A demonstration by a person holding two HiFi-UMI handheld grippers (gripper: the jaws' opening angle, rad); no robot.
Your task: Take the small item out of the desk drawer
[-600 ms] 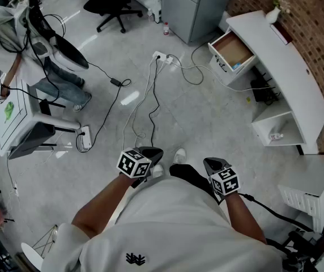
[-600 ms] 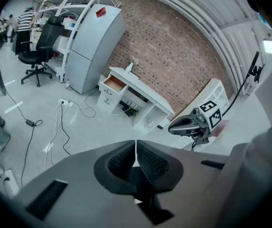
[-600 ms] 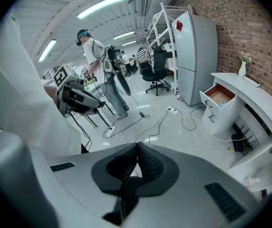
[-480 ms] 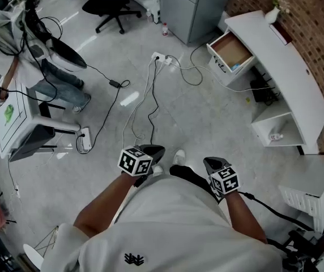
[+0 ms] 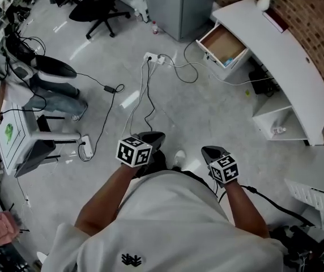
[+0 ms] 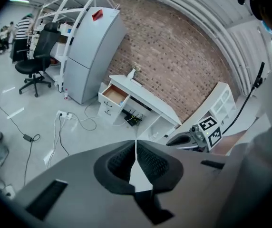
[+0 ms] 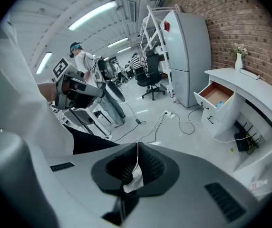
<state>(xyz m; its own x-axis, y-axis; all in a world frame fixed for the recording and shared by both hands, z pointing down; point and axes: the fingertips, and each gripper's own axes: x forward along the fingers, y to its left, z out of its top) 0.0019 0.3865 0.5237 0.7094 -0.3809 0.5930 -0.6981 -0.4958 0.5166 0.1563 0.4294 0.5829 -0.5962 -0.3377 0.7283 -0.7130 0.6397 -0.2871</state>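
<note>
The white desk (image 5: 289, 52) stands far ahead on the right against a brick wall. Its drawer (image 5: 213, 38) is pulled open, and a small blue item (image 5: 228, 61) lies in its near corner. The open drawer (image 6: 114, 94) also shows in the left gripper view, and the drawer (image 7: 217, 93) and blue item (image 7: 220, 104) in the right gripper view. My left gripper (image 5: 155, 136) and right gripper (image 5: 210, 151) are held close to the body, far from the desk. Both are shut with nothing in them, and the jaws meet in each gripper view.
Cables and a power strip (image 5: 155, 58) trail across the floor between me and the desk. A grey cabinet (image 5: 179, 4) stands left of the drawer, an office chair (image 5: 94, 7) beyond it. A person (image 5: 43, 78) and a white cart (image 5: 17, 135) are at the left.
The head view has shifted: desk and drawer now sit a little higher and further left in frame. Both grippers stay shut near the body, slightly higher in view.
</note>
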